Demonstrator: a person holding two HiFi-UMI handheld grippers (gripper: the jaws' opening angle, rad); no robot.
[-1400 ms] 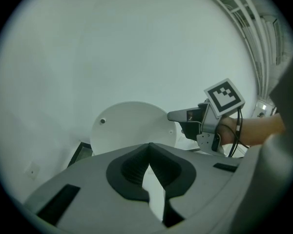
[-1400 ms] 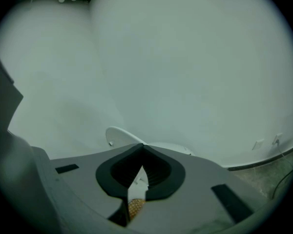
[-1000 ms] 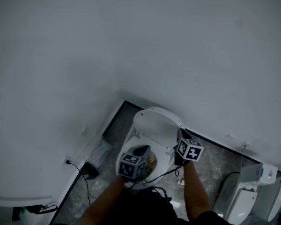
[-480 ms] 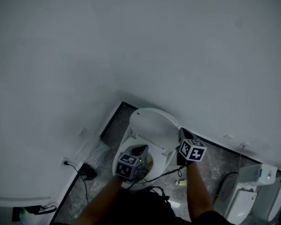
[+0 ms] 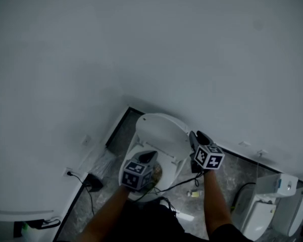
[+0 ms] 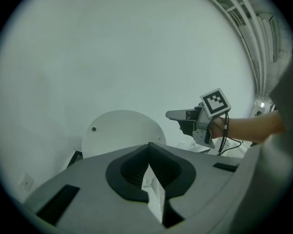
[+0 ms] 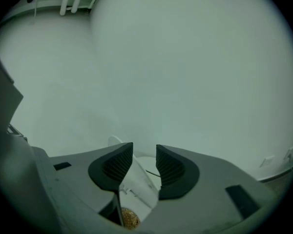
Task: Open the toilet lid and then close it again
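**Q:** State of the left gripper (image 6: 149,146)?
**A:** Jaws together and empty. It hangs above the toilet bowl (image 5: 175,169), facing the toilet lid (image 5: 159,132), which stands raised against the wall.

**Q:** And the right gripper (image 7: 144,152)?
**A:** Jaws part-way apart, having just been opening. The lid's white right edge shows between the pads, unpinched.

**Q:** Contents of the bowl?
**A:** A brownish patch (image 7: 129,219), indistinct.
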